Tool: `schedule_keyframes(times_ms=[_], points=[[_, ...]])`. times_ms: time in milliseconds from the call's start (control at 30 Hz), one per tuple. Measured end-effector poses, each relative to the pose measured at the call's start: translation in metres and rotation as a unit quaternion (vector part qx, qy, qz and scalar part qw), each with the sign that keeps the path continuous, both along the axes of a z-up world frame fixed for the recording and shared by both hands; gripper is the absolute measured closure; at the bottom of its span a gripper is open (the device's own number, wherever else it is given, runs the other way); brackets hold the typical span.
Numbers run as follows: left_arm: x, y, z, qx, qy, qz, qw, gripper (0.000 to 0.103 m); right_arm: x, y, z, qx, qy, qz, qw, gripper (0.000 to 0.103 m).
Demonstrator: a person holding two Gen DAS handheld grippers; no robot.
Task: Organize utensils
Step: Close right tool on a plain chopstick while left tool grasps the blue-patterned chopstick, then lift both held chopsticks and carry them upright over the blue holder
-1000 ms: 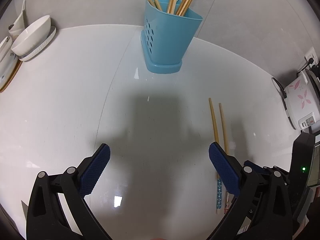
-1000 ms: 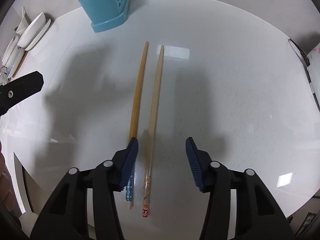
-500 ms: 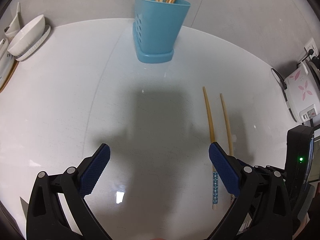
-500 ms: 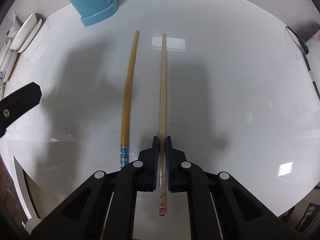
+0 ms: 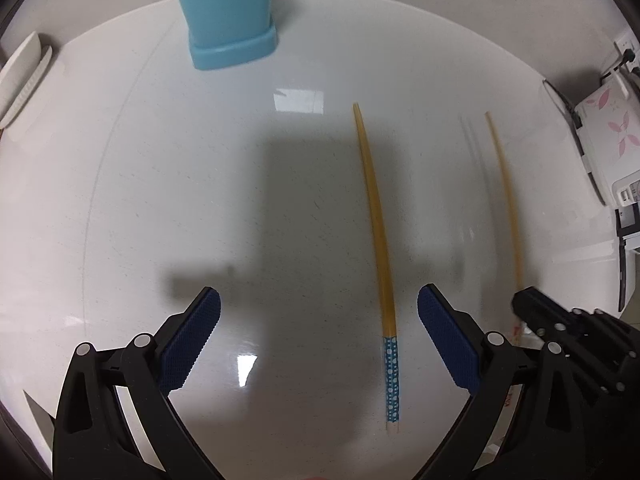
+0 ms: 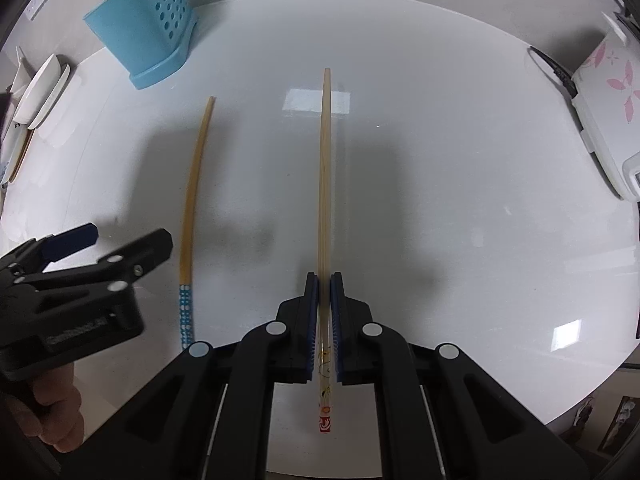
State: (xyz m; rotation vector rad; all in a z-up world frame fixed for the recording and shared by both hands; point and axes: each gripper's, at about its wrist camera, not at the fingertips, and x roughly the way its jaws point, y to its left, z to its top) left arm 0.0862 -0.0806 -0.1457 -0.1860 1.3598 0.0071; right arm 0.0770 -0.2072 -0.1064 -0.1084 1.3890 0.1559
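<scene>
the chopstick with the red-printed end (image 6: 325, 208) is pinched between the blue pads of the right gripper (image 6: 325, 280), whose jaws are closed tight on it near its decorated end; the printed tip sticks out behind the pads and the long plain shaft runs forward over the white table (image 6: 460, 200). whether its far tip touches the table cannot be told. the second chopstick, with a blue dotted end (image 5: 391, 376), lies flat on the table to the left of the held one, well apart from it and roughly parallel. in the left wrist view it lies between the two pads of the left gripper (image 5: 319, 336), closer to the right pad, and the pads stand wide apart above it, touching nothing. a hand (image 6: 52, 416) holds the left gripper at the lower left of the right wrist view. farther back on the table stands the blue utensil holder (image 6: 148, 36) with several chopsticks upright in it. white dishes (image 6: 44, 92) are stacked at the left edge, and a white appliance with pink flowers (image 6: 608, 92) sits at the right edge.
</scene>
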Motion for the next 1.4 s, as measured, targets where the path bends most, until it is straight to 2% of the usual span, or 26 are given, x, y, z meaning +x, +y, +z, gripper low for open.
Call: schedule_keyframes(times_ms=[333, 433, 500, 533, 600, 667, 867, 1300, 1400], points=[[0.005, -0.023, -0.013, 0.025, 0.035, -0.012, 0.9990, 0.024, 0.001, -0.025, 0.001, 0.002, -0.002, 0.004, 1.000, 0.097], [0.006, -0.026, -0.011, 0.029, 0.040, -0.006, 0.9988, 0.036, 0.009, -0.032, 0.001, 0.004, -0.002, 0.009, 1.000, 0.097], [0.006, -0.027, -0.009, 0.034, 0.043, -0.006, 0.9985, 0.046, 0.010, -0.033, 0.002, 0.005, -0.003, 0.013, 1.000, 0.097], [0.006, -0.028, -0.008, 0.035, 0.045, -0.006, 0.9984, 0.056, 0.011, -0.033, 0.003, 0.006, -0.003, 0.013, 1.000, 0.097], [0.007, -0.033, -0.007, 0.040, 0.050, -0.007, 0.9979, 0.082, 0.013, -0.034, 0.003, 0.007, -0.003, 0.014, 1.000, 0.097], [0.008, -0.037, -0.006, 0.037, 0.055, -0.009, 0.9977, 0.096, 0.015, -0.034, 0.003, 0.008, -0.004, 0.016, 1.000, 0.097], [0.007, -0.031, 0.001, 0.017, 0.053, -0.001, 0.9985, 0.096, 0.017, -0.033, 0.002, 0.012, -0.003, 0.019, 1.000, 0.097], [-0.006, -0.009, 0.044, 0.013, 0.003, 0.015, 0.9998, 0.096, 0.020, -0.016, 0.021, 0.033, -0.025, 0.021, 0.999, 0.097], [-0.010, 0.007, 0.048, 0.015, -0.012, 0.018, 0.9997, 0.096, 0.020, -0.011, 0.028, 0.039, -0.034, 0.022, 0.998, 0.097]])
